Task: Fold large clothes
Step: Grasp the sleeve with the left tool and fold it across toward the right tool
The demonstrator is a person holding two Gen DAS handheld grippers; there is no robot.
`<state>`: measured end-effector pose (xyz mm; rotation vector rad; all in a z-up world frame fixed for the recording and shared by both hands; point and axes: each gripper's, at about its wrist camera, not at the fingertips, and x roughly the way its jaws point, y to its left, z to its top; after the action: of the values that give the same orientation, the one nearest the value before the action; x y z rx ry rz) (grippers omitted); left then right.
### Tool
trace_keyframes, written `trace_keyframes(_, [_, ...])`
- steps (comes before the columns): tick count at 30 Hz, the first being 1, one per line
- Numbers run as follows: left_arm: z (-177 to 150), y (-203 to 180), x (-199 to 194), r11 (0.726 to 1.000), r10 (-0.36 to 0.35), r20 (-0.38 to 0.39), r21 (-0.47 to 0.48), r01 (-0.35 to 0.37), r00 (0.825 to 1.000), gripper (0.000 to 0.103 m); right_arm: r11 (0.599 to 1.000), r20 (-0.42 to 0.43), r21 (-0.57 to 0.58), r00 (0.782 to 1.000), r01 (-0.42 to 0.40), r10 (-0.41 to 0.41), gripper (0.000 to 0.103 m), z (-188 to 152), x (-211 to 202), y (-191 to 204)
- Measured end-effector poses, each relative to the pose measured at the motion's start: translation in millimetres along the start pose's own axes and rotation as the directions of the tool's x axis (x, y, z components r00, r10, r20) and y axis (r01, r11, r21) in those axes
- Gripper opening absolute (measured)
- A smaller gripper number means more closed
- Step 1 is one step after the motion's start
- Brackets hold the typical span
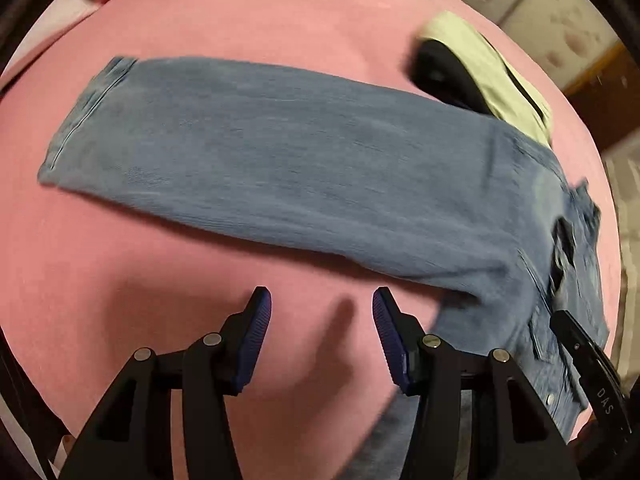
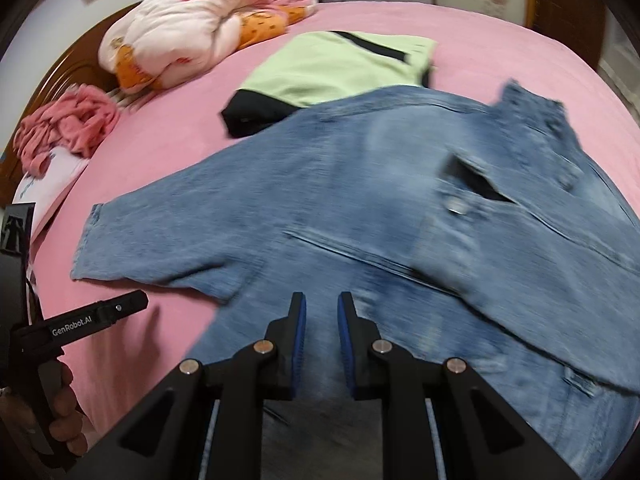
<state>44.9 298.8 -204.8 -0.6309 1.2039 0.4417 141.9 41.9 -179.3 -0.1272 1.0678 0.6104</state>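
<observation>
Hovering over bare pink bedsheet (image 1: 168, 272), the left gripper (image 1: 322, 308) fills the lower centre of the left wrist view with its blue-padded jaws standing apart and nothing between them. Across the middle of this frame runs one long sleeve (image 1: 248, 152) of the faded blue denim jacket (image 1: 520, 220), its cuff at the left and the jacket body bunched at the right edge. A folded pale-green and black garment (image 1: 476, 68) sits at the upper right, partly under the denim.

Turning to the right wrist view, the right gripper (image 2: 322, 312) sits at lower centre above the jacket's lower part, its jaws nearly together with a narrow gap and, as far as I can tell, no cloth pinched. The jacket spreads over the centre and right, the sleeve reaching to the left. At lower left a hand (image 2: 64, 420) holds the other gripper's black handle.

By my judgement, the jacket is spread but not yet folded. The next move calls for pinching the sleeve or a side edge and carrying it across the body.
</observation>
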Motion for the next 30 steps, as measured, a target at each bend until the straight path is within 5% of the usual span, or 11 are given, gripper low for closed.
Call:
trace_keyframes(8, [19,58,13,0.995,-0.022,0.020,-0.094,0.024,1.000,0.051,0.997,-0.017,-0.069,0.999,-0.038,0.037,0.016,18,28,51])
trace_keyframes(22, [77,81,38,0.987,-0.046,0.077,-0.153,0.057,0.996,0.051,0.994,-0.016,-0.105,0.999,-0.038,0.036,0.016,35,53,79])
trace_keyframes(27, [85,87,32,0.978,-0.118,0.079,-0.165,0.130,0.990,0.051,0.994,-0.011,-0.108,1.000,-0.023,0.022,0.016,40,52,76])
trace_keyframes(30, [71,108,23,0.953,-0.225,0.076,-0.192,0.236,0.971,0.052,0.995,-0.021,-0.095,1.000,-0.021,0.019,0.016,43,53,71])
